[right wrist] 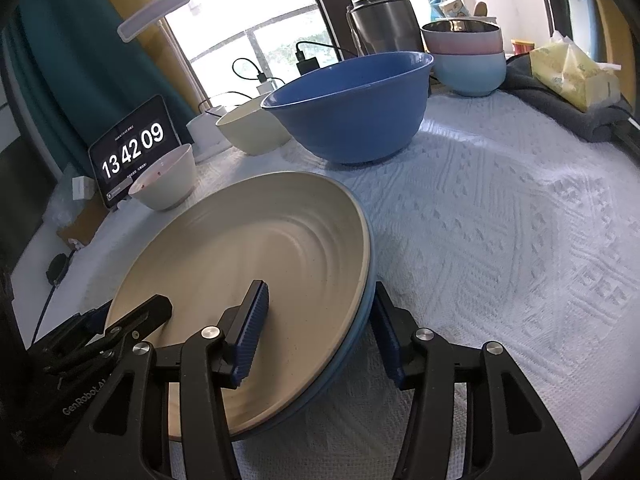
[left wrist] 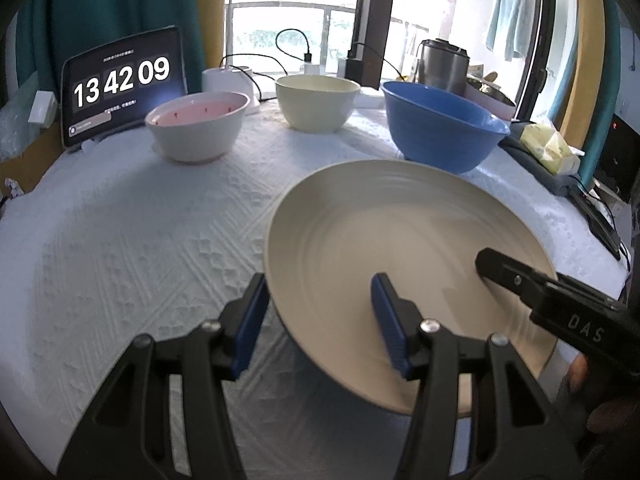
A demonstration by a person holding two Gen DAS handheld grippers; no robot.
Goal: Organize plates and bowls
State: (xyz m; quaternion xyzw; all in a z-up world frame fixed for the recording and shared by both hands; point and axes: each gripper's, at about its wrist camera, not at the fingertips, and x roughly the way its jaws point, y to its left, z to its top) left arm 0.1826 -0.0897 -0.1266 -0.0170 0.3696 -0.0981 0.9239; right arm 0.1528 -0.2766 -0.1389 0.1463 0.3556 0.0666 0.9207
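Because you wanted the cream plate (left wrist: 400,248) near the table's (left wrist: 120,240) front edge, your left gripper (left wrist: 320,320) and right gripper (right wrist: 320,332) straddled its rim, fingers wide.

Plate (left wrist: 380,240): cream, matt glaze, fine concentric ridges.
Blue bowl (left wrist: 440,128): smooth, satin, looks plastic.
Pink-lined bowl (left wrist: 196,128): glossy, ceramic-looking.
Tabletop (left wrist: 140,220): white cloth, rough embossed weave.
Canister (left wrist: 442,66): brushed metal, far right.
Left tongs (left wrist: 320,320): matt black plastic, ribbed blue pads, shiny metal bolts.
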